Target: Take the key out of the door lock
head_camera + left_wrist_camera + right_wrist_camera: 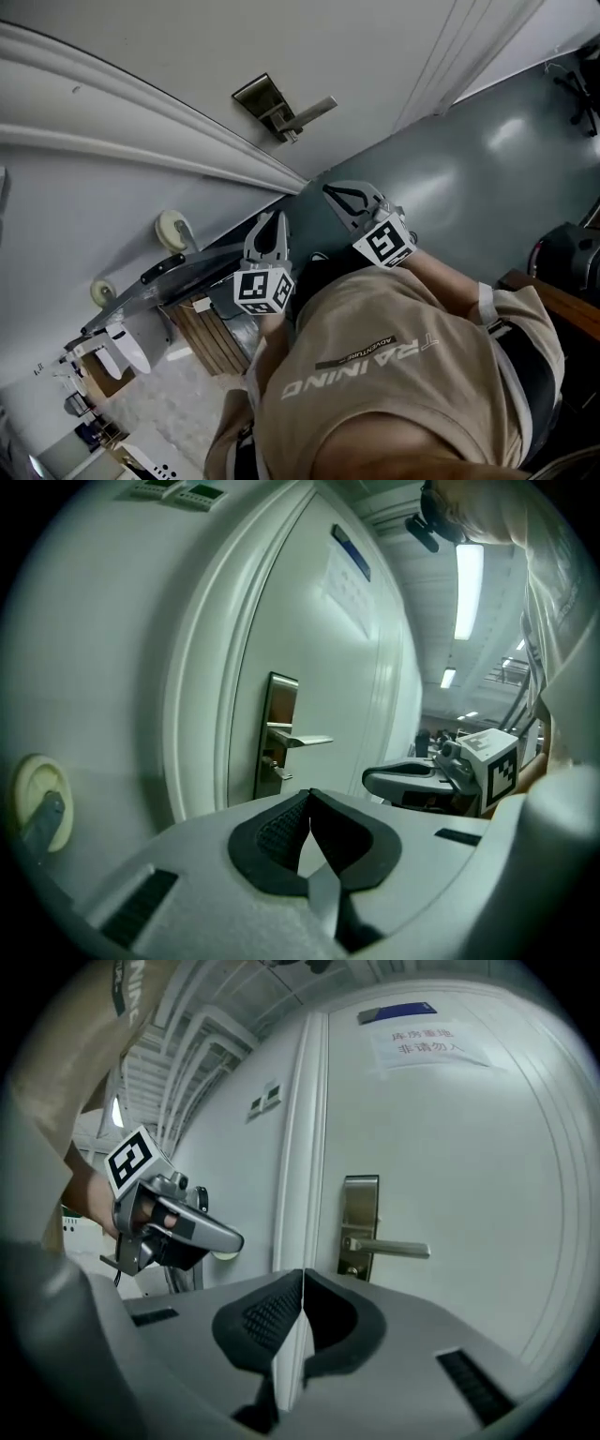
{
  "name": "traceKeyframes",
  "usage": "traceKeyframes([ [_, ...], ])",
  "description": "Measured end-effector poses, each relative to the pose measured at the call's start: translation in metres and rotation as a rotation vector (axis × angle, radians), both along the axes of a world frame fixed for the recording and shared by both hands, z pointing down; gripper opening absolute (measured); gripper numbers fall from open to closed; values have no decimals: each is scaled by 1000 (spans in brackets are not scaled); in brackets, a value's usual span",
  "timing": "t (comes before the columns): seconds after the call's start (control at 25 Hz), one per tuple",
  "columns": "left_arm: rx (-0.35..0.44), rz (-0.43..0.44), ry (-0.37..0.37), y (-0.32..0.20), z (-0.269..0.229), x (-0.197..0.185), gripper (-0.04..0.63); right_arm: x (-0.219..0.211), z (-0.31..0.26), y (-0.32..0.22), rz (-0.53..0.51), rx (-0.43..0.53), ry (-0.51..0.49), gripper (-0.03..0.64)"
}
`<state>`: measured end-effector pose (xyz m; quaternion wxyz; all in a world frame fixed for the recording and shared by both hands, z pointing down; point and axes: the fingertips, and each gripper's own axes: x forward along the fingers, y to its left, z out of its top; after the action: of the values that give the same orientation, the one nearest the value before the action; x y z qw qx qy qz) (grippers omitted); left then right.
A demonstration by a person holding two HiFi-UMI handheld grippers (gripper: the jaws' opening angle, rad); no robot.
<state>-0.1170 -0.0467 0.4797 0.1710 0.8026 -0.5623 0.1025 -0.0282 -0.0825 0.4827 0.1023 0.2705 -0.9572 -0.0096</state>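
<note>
Two grippers hover in front of the white door [187, 56], both well apart from it. The left gripper [309, 795] has its jaws pressed together, tips touching, nothing between them. The right gripper [303, 1275] is the same: pads closed on each other, empty. On the door, the lever handle [305, 740] juts from the metal lock plate [359, 1206], and just under it a small metal piece [277, 772] sticks out, probably the key, though it's too small to be sure. Neither gripper touches it.
</note>
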Motion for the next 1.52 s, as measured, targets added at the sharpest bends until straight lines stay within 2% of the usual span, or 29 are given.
traceKeyframes([
  [0.08,-19,-15,11,-2,6,2,6,-8,-5,-3,-49,16,-19,15],
  [0.2,-37,-3,12,-7,12,9,6,-12,-5,-13,-54,13,-24,15],
  [0.36,7,9,3,-23,-4,11,6,-21,-1,-23,-60,-57,-43,15],
  [0.48,22,12,14,-28,-6,3,6,-30,4,-27,-72,-68,-17,15],
  [0.64,28,50,25,-36,-7,-12,6,-36,-2,-36,-28,-50,20,15],
  [0.8,96,76,15,-48,-27,-27,6,-39,-11,-39,19,-51,17,15],
  [0.88,104,87,40,-49,-29,-32,6,-46,-7,-42,37,-52,48,15],
  [1.0,113,133,88,-44,-30,-37,6,-62,-14,-48,78,-62,30,15],
  [1.2,85,175,122,-36,-19,-46,6,-71,-10,-53,147,-187,-42,15],
  [1.36,87,204,272,-49,-31,-51,6,-69,3,-50,169,-280,-89,15],
  [1.44,122,199,241,-56,-41,-53,6,-62,9,-46,179,-331,-114,15],
  [1.52,151,184,199,-60,-48,-56,6,-59,12,-46,184,-333,-94,15],
])
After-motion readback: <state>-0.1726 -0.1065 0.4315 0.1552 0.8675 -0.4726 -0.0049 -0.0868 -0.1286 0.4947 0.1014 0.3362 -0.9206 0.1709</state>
